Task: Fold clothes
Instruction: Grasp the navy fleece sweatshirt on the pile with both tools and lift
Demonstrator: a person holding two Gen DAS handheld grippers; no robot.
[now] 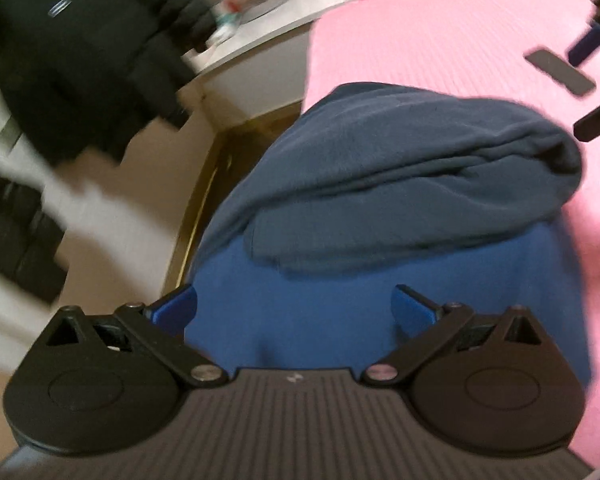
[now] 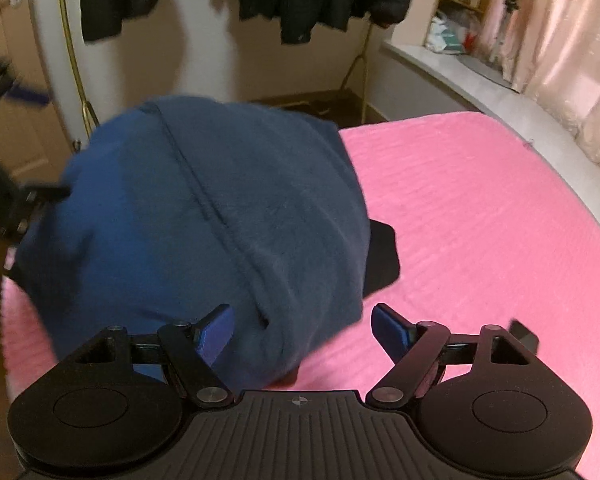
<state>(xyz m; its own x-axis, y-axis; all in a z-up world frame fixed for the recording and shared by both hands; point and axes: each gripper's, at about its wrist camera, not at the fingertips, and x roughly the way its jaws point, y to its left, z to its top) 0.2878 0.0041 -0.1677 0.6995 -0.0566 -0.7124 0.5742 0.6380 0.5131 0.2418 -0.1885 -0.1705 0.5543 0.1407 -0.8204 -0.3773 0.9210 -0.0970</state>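
Note:
A dark blue garment [image 1: 380,184] lies folded over itself at the corner of a bed with a pink cover [image 1: 440,40]. My left gripper [image 1: 294,308] hovers over its brighter blue lower layer, fingers wide apart and holding nothing. In the right wrist view the same garment [image 2: 204,208] fills the left half of the picture on the pink cover [image 2: 480,220]. My right gripper [image 2: 304,328] is open at its near edge. A thick fold of the cloth sits between the fingers, close to the left one, and the pads do not press on it.
A dark flat slab [image 1: 560,72] lies on the cover at the far right. A black object [image 2: 384,256] pokes out from under the garment. Black jackets [image 2: 320,0] hang on a gold rack [image 2: 70,40] past the bed's end. A grey window ledge [image 2: 480,80] runs along the right.

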